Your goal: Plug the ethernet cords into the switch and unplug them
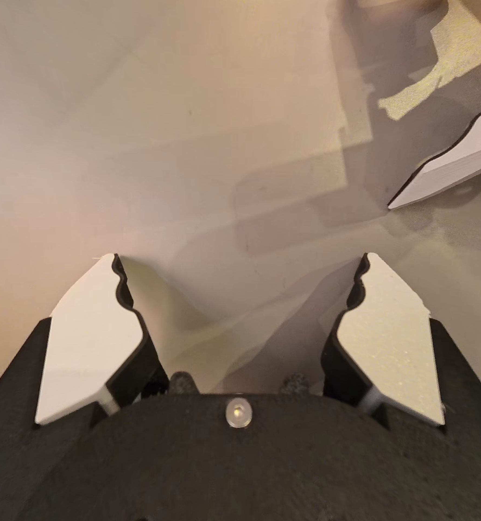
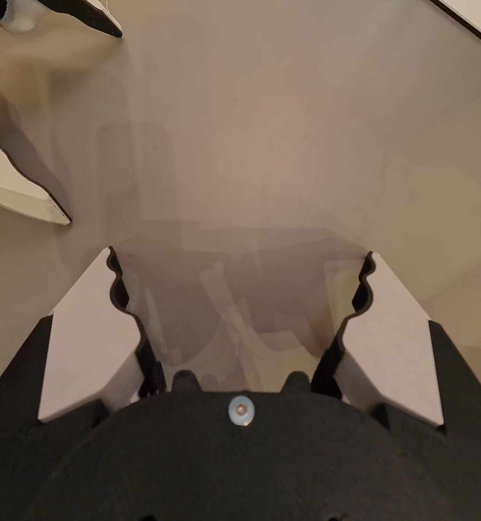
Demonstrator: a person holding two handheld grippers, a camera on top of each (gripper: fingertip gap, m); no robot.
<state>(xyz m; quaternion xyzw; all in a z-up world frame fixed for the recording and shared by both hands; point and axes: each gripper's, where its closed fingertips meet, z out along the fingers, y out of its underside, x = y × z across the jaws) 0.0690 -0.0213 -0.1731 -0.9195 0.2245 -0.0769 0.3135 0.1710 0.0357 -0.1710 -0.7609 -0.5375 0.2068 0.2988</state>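
Note:
My left gripper [image 1: 240, 255] is open and empty, its white fingers with black wavy pads spread wide, close above a plain beige surface [image 1: 149, 141]. My right gripper [image 2: 239, 249] is open and empty too, close above the same surface [image 2: 262, 141]. A finger of the right gripper [image 1: 445, 169] shows at the right edge of the left wrist view. The left gripper's fingers [image 2: 22, 191] show at the left edge of the right wrist view. No ethernet cord and no switch is in either view.
The beige surface carries only soft shadows of the grippers. A white edge with a dark border [image 2: 476, 19] crosses the top right corner of the right wrist view.

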